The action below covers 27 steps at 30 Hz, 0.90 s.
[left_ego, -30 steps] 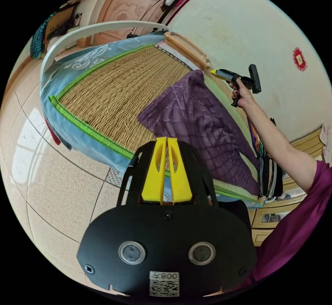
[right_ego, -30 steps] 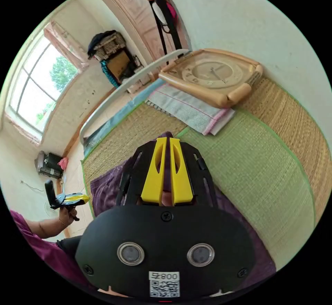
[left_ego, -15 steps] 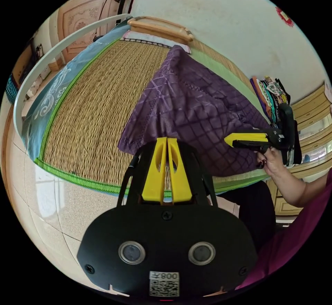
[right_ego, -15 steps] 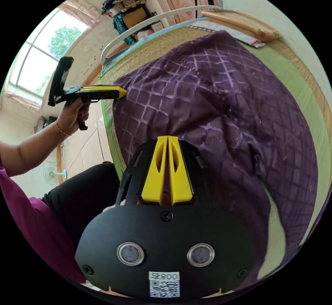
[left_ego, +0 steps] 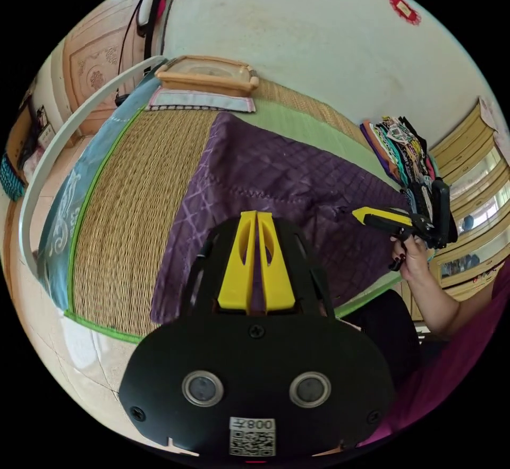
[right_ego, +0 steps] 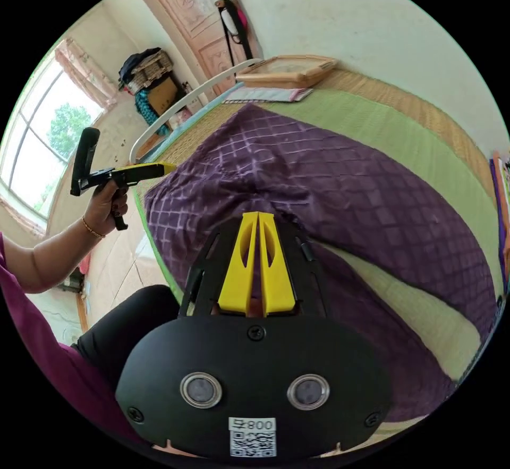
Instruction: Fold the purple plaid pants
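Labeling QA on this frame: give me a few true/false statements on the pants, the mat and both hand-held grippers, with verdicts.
1. The purple plaid pants lie spread on a woven straw mat. True.
2. The left hand-held gripper has its jaws wide open. False: its yellow jaws are closed together, with purple cloth between them at the base.
3. A framed wall clock lies flat at the far end of the mat. True.
4. The pants are folded into a small square. False: they are spread out, the two legs apart.
5. The right hand-held gripper is shut on the pants. True: purple cloth shows between its closed jaws.
6. A stack of folded clothes sits on the floor. False: it is on the bed, beside the pants.
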Motion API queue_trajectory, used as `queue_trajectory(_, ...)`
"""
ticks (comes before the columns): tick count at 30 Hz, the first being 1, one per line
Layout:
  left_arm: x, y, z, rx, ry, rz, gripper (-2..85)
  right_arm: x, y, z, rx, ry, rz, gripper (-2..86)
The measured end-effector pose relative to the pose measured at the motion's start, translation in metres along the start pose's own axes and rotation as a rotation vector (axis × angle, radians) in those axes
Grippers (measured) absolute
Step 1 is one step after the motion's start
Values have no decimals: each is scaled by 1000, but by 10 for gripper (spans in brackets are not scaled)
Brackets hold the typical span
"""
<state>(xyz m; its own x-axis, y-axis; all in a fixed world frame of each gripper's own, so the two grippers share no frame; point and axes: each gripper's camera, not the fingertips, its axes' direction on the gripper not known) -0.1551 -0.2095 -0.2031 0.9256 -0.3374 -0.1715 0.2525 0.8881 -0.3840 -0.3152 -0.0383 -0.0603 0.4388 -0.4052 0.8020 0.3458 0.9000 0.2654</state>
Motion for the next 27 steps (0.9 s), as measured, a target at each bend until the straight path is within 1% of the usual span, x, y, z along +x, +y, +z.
queue_trajectory(3, 6, -44, 40, -61, -37, 12, 1, 41, 14, 11, -13, 89, 91, 1)
queue_trajectory(4, 7, -58, 56, -107, -102, 25, 1, 48, 17, 18, -39, 103, 105, 1)
queue_trajectory(5, 6, -67, 75, -184, -182, 41, 1, 59, 22, 35, -113, 95, 122, 1)
queue_trajectory(6, 7, -70, 77, -153, -174, 63, 1, 65, 30, 33, -40, 48, 148, 1)
queue_trajectory(9, 3, -82, 84, -158, -134, 7, 1, 72, 42, 38, -52, 10, 148, 1)
queue_trajectory(12, 13, -91, 88, -177, -165, 6, 1, 81, 60, 36, -36, -14, 159, 1)
queue_trajectory(15, 40, -98, 84, -126, -114, 69, 0, 98, 90, 17, 45, -17, 212, 1)
queue_trajectory(17, 71, -105, 93, -124, -25, 154, 0, 113, 111, 6, 86, -13, 255, 1)
queue_trajectory(19, 92, -110, 112, -181, -11, 220, 0, 129, 132, 2, 94, -16, 307, 1)
queue_trajectory(21, 105, -111, 138, -269, -65, 255, 0, 147, 157, 9, 64, -40, 365, 1)
queue_trajectory(22, 107, -112, 139, -220, -72, 240, 0, 151, 162, 12, 48, -50, 376, 0)
queue_trajectory(24, 107, -119, 141, -264, -54, 191, 0, 154, 183, 9, 54, -74, 372, 0)
queue_trajectory(27, 125, -120, 127, -199, -23, 224, 0, 150, 207, -2, 80, -55, 356, 0)
